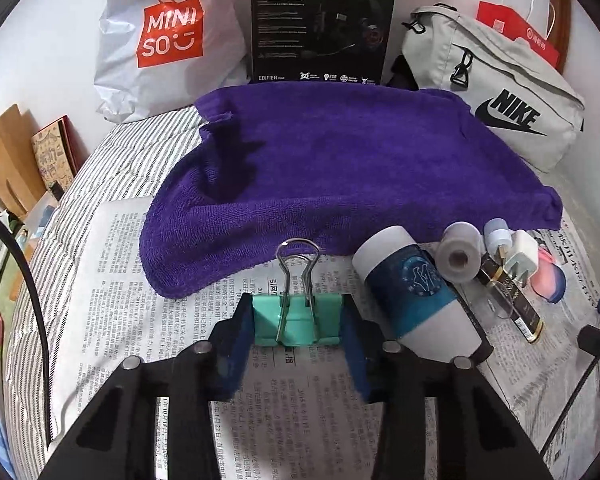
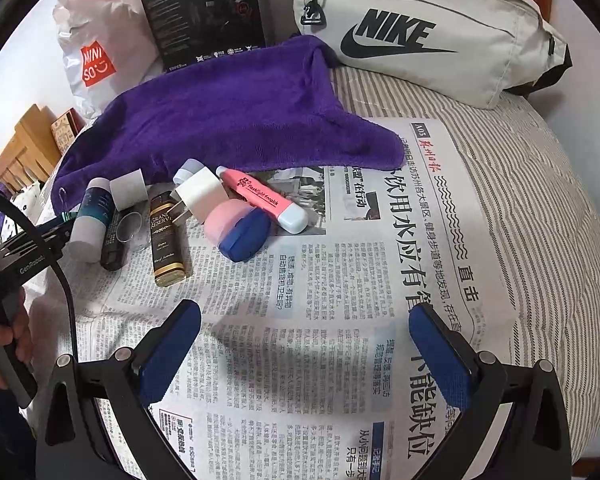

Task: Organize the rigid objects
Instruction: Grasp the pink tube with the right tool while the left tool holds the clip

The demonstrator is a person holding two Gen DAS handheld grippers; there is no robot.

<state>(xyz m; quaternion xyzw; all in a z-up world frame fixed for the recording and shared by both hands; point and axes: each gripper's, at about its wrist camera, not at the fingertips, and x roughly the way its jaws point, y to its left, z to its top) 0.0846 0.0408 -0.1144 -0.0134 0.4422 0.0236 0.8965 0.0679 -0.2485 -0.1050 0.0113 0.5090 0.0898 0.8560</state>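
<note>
While small hard items lie bunched on the newspaper (image 2: 340,280), the left gripper (image 1: 298,326) has its blue pads pressed on the sides of a green clip (image 1: 298,322), wire handles pointing away, probably so it can be lifted to join the rest. Just right of it lie a bottle (image 1: 416,296), a tape roll (image 1: 460,256) and a plug (image 1: 522,258) at the towel's (image 1: 340,160) front edge. The right gripper (image 2: 304,344) hangs wide and empty (nothing between its pads) over bare newsprint, where room to move is most generous.
</note>
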